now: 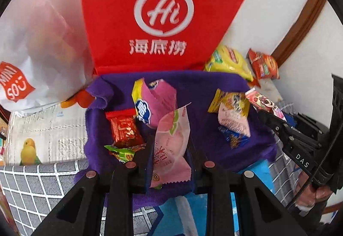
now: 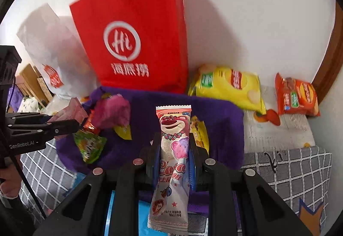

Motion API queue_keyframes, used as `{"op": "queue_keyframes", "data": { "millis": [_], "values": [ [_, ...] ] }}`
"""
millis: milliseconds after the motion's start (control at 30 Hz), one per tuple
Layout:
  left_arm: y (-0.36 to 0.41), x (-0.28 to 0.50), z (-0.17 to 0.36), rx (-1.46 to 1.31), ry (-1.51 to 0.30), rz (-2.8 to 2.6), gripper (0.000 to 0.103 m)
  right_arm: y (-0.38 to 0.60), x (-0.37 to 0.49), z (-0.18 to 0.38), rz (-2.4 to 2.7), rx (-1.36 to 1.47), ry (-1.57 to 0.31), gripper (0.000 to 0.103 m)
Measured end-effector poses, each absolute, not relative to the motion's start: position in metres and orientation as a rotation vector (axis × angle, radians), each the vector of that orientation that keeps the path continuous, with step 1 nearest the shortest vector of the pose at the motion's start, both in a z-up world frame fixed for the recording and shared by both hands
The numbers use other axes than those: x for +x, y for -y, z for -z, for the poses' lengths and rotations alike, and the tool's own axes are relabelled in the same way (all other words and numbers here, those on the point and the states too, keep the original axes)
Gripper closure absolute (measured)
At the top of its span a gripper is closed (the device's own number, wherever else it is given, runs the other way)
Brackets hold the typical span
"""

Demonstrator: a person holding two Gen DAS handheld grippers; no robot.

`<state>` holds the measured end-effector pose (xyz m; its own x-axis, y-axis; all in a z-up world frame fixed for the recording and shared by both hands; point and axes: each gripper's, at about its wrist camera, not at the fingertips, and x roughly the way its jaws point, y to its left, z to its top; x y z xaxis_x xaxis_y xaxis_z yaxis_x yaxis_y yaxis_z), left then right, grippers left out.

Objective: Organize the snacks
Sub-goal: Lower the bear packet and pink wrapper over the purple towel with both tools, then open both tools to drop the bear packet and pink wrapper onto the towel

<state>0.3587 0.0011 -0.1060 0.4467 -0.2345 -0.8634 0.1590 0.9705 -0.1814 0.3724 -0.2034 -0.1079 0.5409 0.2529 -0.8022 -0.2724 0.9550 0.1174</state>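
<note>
The left gripper [image 1: 169, 150] is pinching a pale pink peach-print snack packet [image 1: 171, 143] between its pressed fingers, and the right gripper [image 2: 174, 150] is pinching a long pink bear-print candy packet [image 2: 171, 163] in the same way. Both packets hang over the purple fabric bin [image 1: 193, 81], which lies just ahead of and below each tool. Inside it already lie a red candy [image 1: 123, 128], a pink wafer packet [image 1: 156, 103] and a yellow packet [image 1: 232, 103]. The step in hand seems to be the carrying of two snacks to the bin. Next, I think each tool must come lower over a free place of the bin and then spread its fingers. The yellow chips bag [image 2: 227, 83] and orange chips bag [image 2: 298, 96] wait beyond the right tool, beside the red paper bag [image 2: 133, 38].
</note>
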Motion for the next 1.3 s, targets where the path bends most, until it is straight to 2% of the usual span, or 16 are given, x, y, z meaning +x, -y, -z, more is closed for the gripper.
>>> {"op": "queue_keyframes", "data": {
  "millis": [400,767,833,900,967,1133,1200,1233,1300],
  "values": [
    [-0.006,0.372,0.125,-0.101,-1.122,0.229,0.078,0.193,0.384,0.147,-0.323,-0.066,-1.032,0.081],
    [-0.007,0.374,0.131,-0.120,-1.133,0.234,0.078,0.190,0.386,0.154,-0.300,-0.090,-1.034,0.076],
    [-0.008,0.374,0.131,-0.125,-1.134,0.234,0.078,0.191,0.387,0.154,-0.299,-0.092,-1.038,0.073],
    [-0.008,0.374,0.131,-0.130,-1.137,0.235,0.078,0.192,0.386,0.151,-0.300,-0.094,-1.030,0.062],
    [-0.008,0.373,0.130,-0.132,-1.135,0.234,0.078,0.192,0.383,0.146,-0.305,-0.097,-1.008,0.055],
    [-0.011,0.371,0.124,-0.146,-1.122,0.243,0.078,0.191,0.376,0.132,-0.303,-0.107,-0.966,0.051],
    [-0.012,0.369,0.119,-0.144,-1.112,0.242,0.070,0.190,0.373,0.126,-0.306,-0.107,-0.946,0.046],
    [-0.011,0.368,0.117,-0.139,-1.108,0.240,0.058,0.190,0.371,0.122,-0.305,-0.109,-0.935,0.044],
    [-0.011,0.363,0.108,-0.125,-1.079,0.232,0.043,0.190,0.367,0.115,-0.299,-0.112,-0.911,0.039]
  ]
}}
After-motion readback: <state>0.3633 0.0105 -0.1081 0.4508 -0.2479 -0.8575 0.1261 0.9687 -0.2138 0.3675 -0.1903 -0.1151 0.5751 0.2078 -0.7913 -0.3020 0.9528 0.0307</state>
